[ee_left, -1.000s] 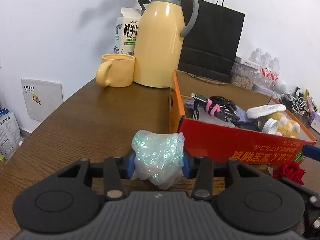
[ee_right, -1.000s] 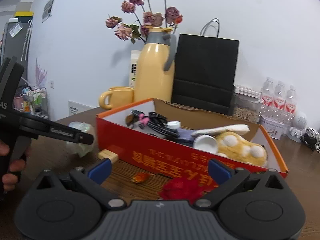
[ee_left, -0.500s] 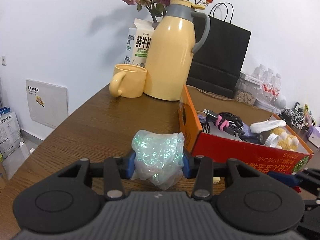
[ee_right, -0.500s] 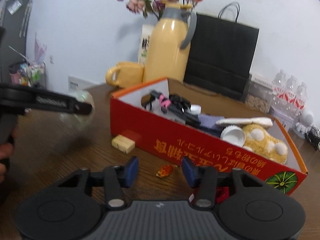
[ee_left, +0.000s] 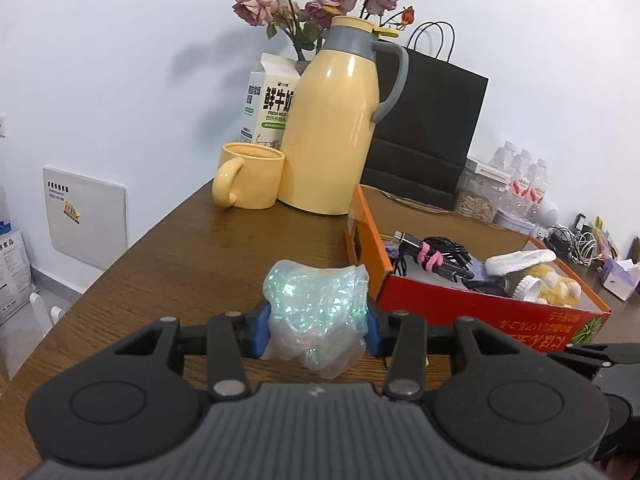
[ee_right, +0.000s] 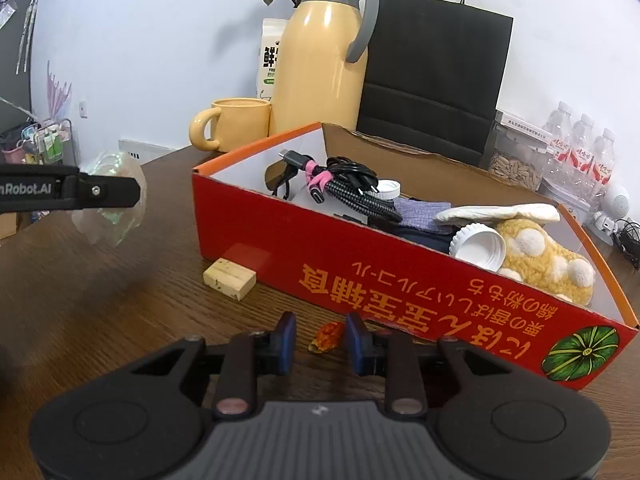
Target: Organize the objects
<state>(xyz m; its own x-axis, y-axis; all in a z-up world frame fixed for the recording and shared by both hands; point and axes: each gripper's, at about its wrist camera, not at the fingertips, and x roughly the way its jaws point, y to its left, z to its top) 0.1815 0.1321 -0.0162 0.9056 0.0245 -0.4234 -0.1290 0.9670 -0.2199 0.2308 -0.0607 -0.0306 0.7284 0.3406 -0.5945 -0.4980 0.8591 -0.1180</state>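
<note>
My left gripper is shut on a crumpled iridescent plastic bag, held above the wooden table left of the red cardboard box. The box holds cables, a white cap, a yellow plush toy and cloth. My right gripper is low over the table in front of the box. Its jaws are closing around a small orange piece that lies between the blue pads, which do not visibly press on it. A cork block lies by the box's near left corner.
A yellow thermos, yellow mug, milk carton, black paper bag and dried roses stand at the back. Water bottles and a seed jar are at the back right. The table's left edge drops off.
The right gripper's jaws narrowed from wide apart to close around the orange piece as it moved forward and down; the red rose slid out of view. The left gripper drifted slightly, still gripping the bag.
</note>
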